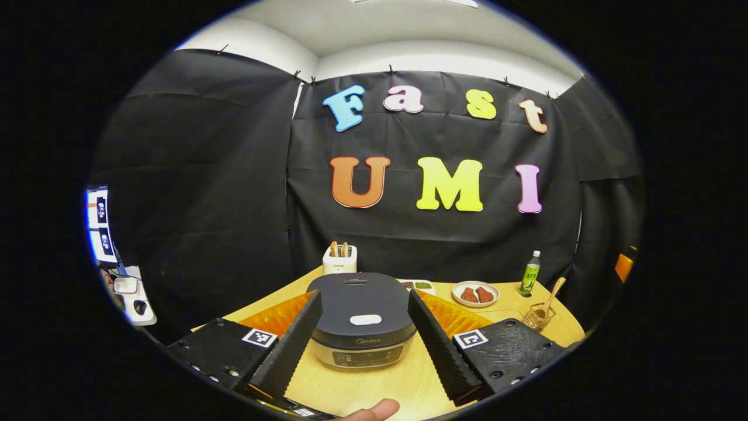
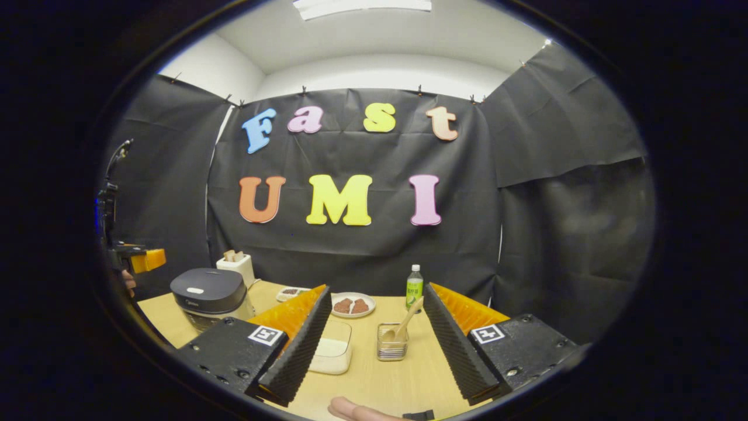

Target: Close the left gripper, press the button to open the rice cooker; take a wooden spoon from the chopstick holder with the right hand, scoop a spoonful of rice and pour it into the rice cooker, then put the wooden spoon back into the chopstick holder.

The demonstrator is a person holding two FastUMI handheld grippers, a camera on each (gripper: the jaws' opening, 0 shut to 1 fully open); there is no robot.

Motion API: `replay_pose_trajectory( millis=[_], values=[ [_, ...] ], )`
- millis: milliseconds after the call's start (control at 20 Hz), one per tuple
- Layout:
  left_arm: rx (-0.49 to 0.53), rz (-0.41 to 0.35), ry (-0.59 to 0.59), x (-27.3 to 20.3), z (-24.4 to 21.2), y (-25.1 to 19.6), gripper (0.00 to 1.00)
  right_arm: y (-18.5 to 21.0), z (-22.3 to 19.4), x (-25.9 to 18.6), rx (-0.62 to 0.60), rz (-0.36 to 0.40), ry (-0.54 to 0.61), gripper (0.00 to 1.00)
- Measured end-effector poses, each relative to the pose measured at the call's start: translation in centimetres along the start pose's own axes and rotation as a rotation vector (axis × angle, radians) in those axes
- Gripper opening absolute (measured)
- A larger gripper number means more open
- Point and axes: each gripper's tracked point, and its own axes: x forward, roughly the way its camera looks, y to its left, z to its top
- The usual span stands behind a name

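Left gripper view: my left hand-held gripper (image 1: 363, 333) is released, rice cooker (image 1: 361, 318) straight ahead between its fingers, lid down; I judge clenching and pressing the button (image 1: 365, 320) comes next. Right gripper view: right hand-held gripper (image 2: 377, 345) released, wooden spoon (image 2: 401, 327) in chopstick holder (image 2: 392, 349) directly ahead.

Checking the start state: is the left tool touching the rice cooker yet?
Apart. In the left gripper view the left tool is open, its fingers framing the closed rice cooker from nearer the camera, with bare table visible between them and the cooker's base.
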Motion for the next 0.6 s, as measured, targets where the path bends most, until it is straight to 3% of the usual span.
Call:
replay_pose_trajectory(
  millis=[600],
  values=[
    [0.044, -0.088, -0.023, -6.5, -1.8, -2.8, 0.94, -0.9, -2.5, -0.8, 0.023, -0.001, 0.036, 1.00]
  ],
)
